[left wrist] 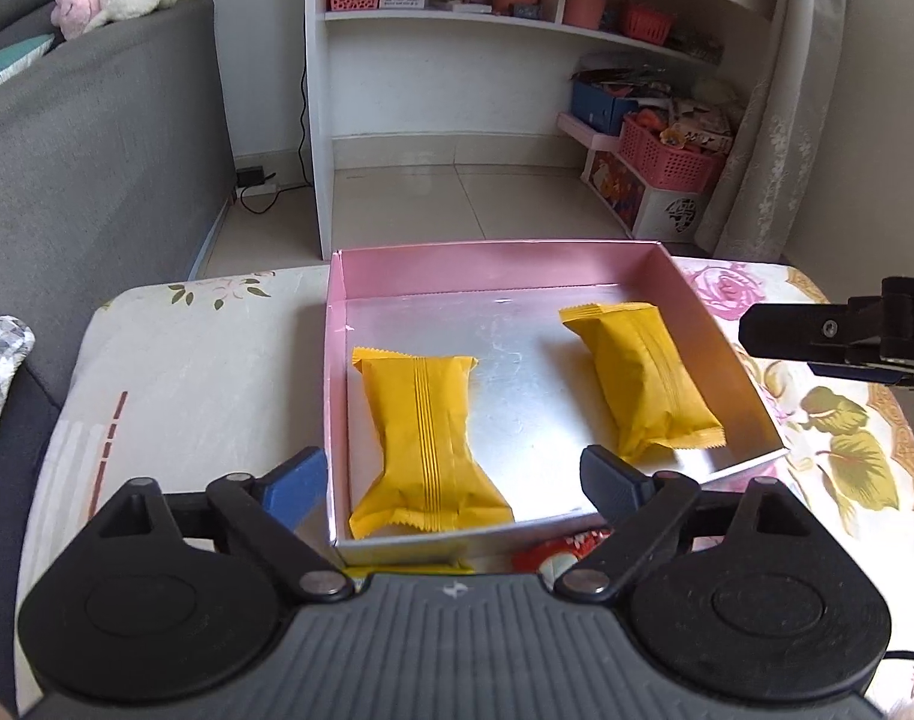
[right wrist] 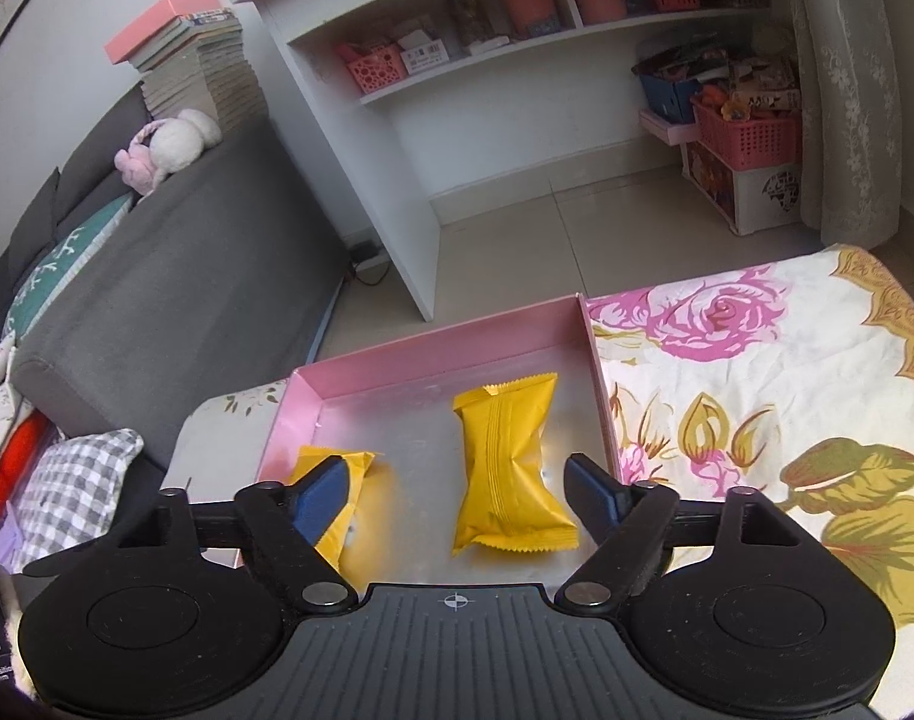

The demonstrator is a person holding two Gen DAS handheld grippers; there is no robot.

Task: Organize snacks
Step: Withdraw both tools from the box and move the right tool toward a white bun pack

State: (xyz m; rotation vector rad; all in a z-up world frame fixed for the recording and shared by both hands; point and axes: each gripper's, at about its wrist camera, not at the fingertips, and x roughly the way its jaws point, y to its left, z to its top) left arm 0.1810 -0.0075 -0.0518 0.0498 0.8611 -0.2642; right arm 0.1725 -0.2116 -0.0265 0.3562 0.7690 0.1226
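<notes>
A pink box (left wrist: 397, 267) with a silvery floor sits on the flowered table and holds two yellow snack packs. In the left wrist view one pack (left wrist: 427, 444) lies at the box's left, the other (left wrist: 643, 381) at its right. My left gripper (left wrist: 454, 483) is open and empty, above the box's near edge and the left pack. A red-and-white snack (left wrist: 562, 552) and a yellow packet edge (left wrist: 409, 570) peek out below it. My right gripper (right wrist: 457, 495) is open and empty above the right pack (right wrist: 508, 468); its left finger overlaps the other pack (right wrist: 361, 468). The right gripper also shows at the left view's right edge (left wrist: 757, 330).
The flowered tablecloth (right wrist: 757, 396) spreads right of the box (right wrist: 433, 354). A grey sofa (left wrist: 97, 168) stands at the left with a checked cushion (right wrist: 73, 492). A white shelf unit (left wrist: 457, 90) and pink baskets (left wrist: 667, 156) stand behind on the tiled floor.
</notes>
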